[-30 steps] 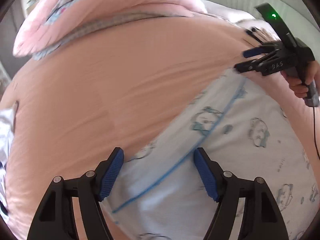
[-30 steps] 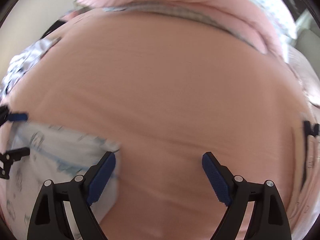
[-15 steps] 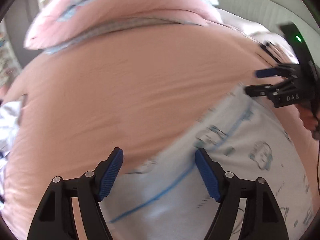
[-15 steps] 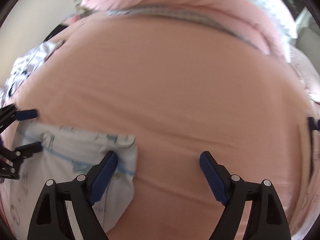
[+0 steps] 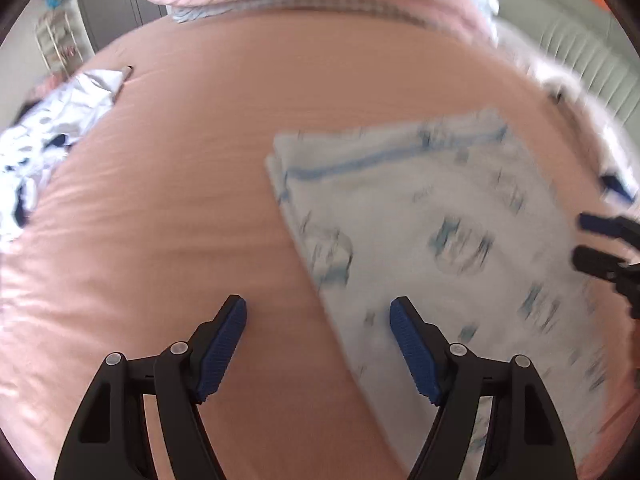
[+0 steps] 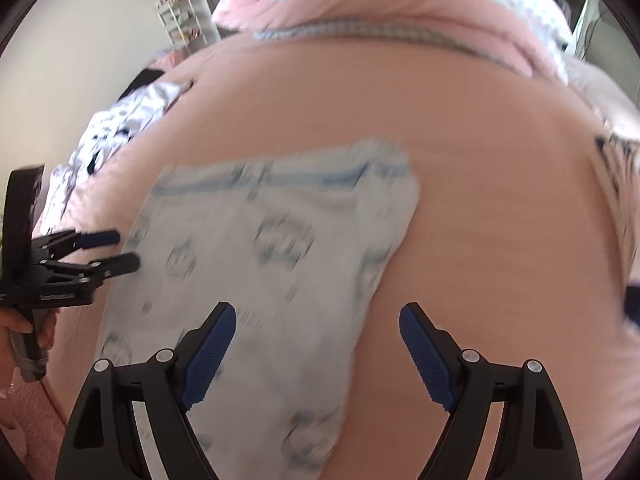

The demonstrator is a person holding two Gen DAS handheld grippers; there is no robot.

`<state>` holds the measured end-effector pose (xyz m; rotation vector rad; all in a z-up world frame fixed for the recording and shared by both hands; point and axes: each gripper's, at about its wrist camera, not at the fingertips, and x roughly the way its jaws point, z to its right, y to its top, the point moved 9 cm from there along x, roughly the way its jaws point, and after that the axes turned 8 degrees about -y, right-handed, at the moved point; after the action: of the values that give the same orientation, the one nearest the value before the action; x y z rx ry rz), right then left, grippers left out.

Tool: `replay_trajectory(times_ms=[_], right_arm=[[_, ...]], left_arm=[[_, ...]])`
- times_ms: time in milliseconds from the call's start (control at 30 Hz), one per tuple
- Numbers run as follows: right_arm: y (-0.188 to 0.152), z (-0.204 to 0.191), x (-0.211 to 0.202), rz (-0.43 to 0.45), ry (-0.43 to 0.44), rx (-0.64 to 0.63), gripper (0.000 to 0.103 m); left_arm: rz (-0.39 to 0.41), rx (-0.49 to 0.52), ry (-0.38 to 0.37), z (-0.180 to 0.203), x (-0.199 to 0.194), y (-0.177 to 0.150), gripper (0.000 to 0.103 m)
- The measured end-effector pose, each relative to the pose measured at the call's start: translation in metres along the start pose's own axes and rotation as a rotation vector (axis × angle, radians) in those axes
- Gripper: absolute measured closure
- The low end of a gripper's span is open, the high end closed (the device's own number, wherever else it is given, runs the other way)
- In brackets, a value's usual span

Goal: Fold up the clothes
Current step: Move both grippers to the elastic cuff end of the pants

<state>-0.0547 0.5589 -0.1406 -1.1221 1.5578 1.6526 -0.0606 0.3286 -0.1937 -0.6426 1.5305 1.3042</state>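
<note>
Two grippers, one white garment (image 5: 460, 216), one crumpled pile of clothes (image 5: 52, 128) at far left. Garment: pale, blue trim, small prints, lies flat on pink bedsheet (image 5: 180, 200), blurred. Left gripper (image 5: 318, 344) spread wide, empty, over garment's edge. Right gripper (image 6: 316, 354) spread wide, empty, above garment.

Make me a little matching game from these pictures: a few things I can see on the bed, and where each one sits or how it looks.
Things:
1. white printed garment
2. crumpled white and navy clothes
3. rolled pink quilt
4. left gripper

Descriptions:
A. bunched at the bed's left edge
B. open, holding nothing
C. spread flat on the pink sheet
D. lying along the far end of the bed

Pairs: 1-C, 2-A, 3-D, 4-B
</note>
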Motion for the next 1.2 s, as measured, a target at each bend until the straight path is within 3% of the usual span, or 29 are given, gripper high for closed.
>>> replay_trajectory(times_ms=[100,167,233,300,367,400,467,600,667,767,867,933,1067,1133,1200], right_arm=[[-0.035,-0.014,0.004,-0.052,-0.12,-0.099,0.019],[-0.041,-0.012,-0.005,-0.038,-0.199,-0.134,0.018],[-0.039,-0.006,-0.014,-0.048,-0.237,-0.113,0.018],[-0.029,-0.013,-0.031,-0.003,-0.212,-0.089,0.018],[-0.032,-0.041,-0.042,0.01,-0.122,-0.115,0.018],[-0.035,-0.058,-0.047,0.011,-0.07,-0.134,0.018],[-0.041,-0.091,-0.049,0.002,0.011,-0.181,0.018],[-0.066,-0.095,-0.026,-0.038,-0.187,-0.255,0.018],[-0.074,-0.075,-0.027,-0.052,-0.214,-0.186,0.018],[-0.076,-0.051,-0.039,-0.067,-0.239,-0.092,0.018],[-0.077,-0.063,-0.049,-0.07,-0.104,-0.084,0.018],[-0.083,-0.077,-0.05,-0.073,-0.066,-0.118,0.018],[-0.105,-0.072,-0.032,-0.173,-0.186,-0.142,0.018],[-0.108,-0.066,-0.038,-0.184,-0.195,-0.131,0.018],[-0.105,-0.061,-0.047,-0.167,-0.205,-0.13,0.018]], left_arm=[[-0.056,-0.008,0.077,-0.001,-0.014,-0.024,0.029],[-0.092,0.007,0.14,-0.003,-0.024,-0.037,0.029],[-0.084,0.025,0.123,0.001,-0.035,-0.047,0.029],[-0.06,0.024,0.047,0.012,-0.045,-0.058,0.029],[-0.024,-0.007,-0.099,0.031,-0.052,-0.066,0.029],[-0.023,0.0,-0.112,0.037,-0.052,-0.072,0.029],[-0.038,0.027,-0.098,0.048,-0.048,-0.089,0.029],[-0.083,0.031,0.037,0.029,-0.059,-0.104,0.027],[-0.098,-0.001,0.091,0.015,-0.068,-0.109,0.027],[-0.049,-0.08,-0.053,0.024,-0.079,-0.105,0.028],[-0.009,-0.065,-0.149,0.047,-0.081,-0.101,0.028],[-0.064,-0.022,-0.139,0.06,-0.07,-0.11,0.028],[-0.202,0.068,-0.037,0.061,-0.07,-0.128,0.027],[-0.205,0.075,0.038,0.051,-0.079,-0.129,0.028],[-0.148,0.064,-0.03,0.056,-0.087,-0.124,0.028]])
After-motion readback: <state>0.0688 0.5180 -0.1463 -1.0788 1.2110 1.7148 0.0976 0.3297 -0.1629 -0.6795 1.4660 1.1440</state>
